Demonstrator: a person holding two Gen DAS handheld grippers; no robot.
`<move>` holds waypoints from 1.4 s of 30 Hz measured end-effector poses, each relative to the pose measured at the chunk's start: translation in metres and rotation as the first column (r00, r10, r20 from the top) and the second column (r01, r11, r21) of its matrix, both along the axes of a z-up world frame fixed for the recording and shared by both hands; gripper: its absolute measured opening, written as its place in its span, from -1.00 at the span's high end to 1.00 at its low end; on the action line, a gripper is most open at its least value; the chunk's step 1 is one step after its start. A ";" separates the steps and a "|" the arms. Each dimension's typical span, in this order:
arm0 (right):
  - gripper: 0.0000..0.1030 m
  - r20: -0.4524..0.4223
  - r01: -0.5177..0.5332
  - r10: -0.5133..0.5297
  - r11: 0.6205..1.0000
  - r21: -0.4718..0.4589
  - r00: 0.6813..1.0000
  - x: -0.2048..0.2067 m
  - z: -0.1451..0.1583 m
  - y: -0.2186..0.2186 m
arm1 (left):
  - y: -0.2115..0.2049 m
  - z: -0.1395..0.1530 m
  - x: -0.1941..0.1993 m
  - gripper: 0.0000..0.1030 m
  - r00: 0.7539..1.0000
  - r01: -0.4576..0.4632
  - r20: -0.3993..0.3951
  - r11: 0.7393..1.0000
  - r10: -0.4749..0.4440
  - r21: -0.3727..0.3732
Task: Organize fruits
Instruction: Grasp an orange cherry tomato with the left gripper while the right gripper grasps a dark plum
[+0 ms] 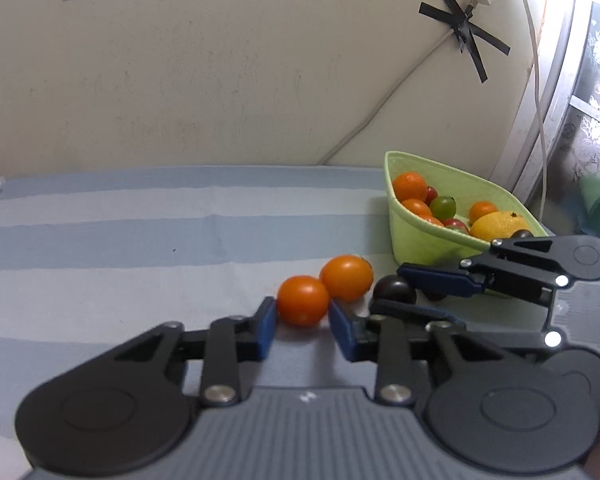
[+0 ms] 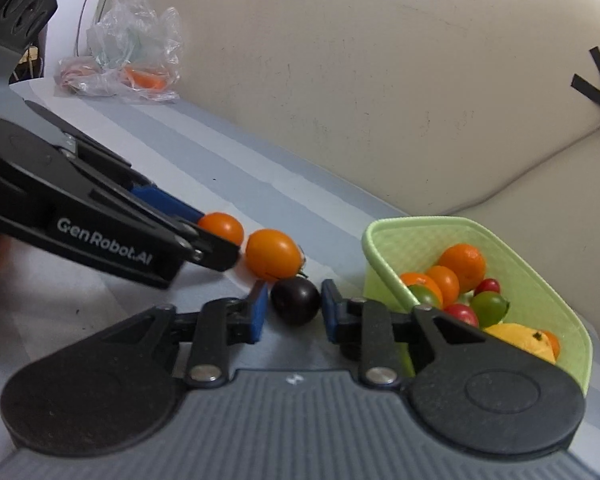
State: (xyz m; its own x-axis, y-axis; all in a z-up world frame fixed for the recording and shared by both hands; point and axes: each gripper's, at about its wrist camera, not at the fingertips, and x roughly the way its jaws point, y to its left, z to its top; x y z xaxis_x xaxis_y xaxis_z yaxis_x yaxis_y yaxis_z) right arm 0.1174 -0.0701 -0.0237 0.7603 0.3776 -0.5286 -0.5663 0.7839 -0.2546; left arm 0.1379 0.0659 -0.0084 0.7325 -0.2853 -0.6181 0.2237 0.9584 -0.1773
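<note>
A small orange tomato (image 1: 303, 301) lies on the striped cloth, and my left gripper (image 1: 302, 316) is shut on it, blue pads pressing both sides. A second, larger orange tomato (image 1: 346, 278) touches it just behind. To its right a dark purple tomato (image 2: 296, 300) sits between the pads of my right gripper (image 2: 294, 308), which is shut on it. In the right wrist view my left gripper (image 2: 216, 232) comes in from the left over the small orange tomato (image 2: 220, 227). A green basket (image 1: 412, 240) at the right holds oranges, several cherry tomatoes and a yellow fruit.
The blue-striped cloth (image 1: 140, 240) runs back to a cream wall with a taped cable (image 1: 466, 30). A crumpled plastic bag (image 2: 132, 48) lies at the far left end. The basket rim (image 2: 380, 256) stands right beside my right gripper.
</note>
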 end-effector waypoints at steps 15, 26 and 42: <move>0.44 0.010 0.055 -0.058 0.985 0.162 0.998 -0.084 0.006 -0.064 | -0.034 0.007 -0.085 0.43 0.993 0.119 0.016 0.991 -0.118 -0.057; 0.43 -0.047 0.172 -0.166 0.970 0.173 0.985 -0.102 -0.008 -0.095 | -0.066 0.002 -0.098 0.42 0.981 0.194 0.011 0.980 -0.194 -0.044; 0.36 -0.057 0.175 -0.168 0.970 0.166 0.984 -0.103 -0.011 -0.095 | -0.077 0.000 -0.096 0.28 0.984 0.173 0.042 0.985 -0.173 0.004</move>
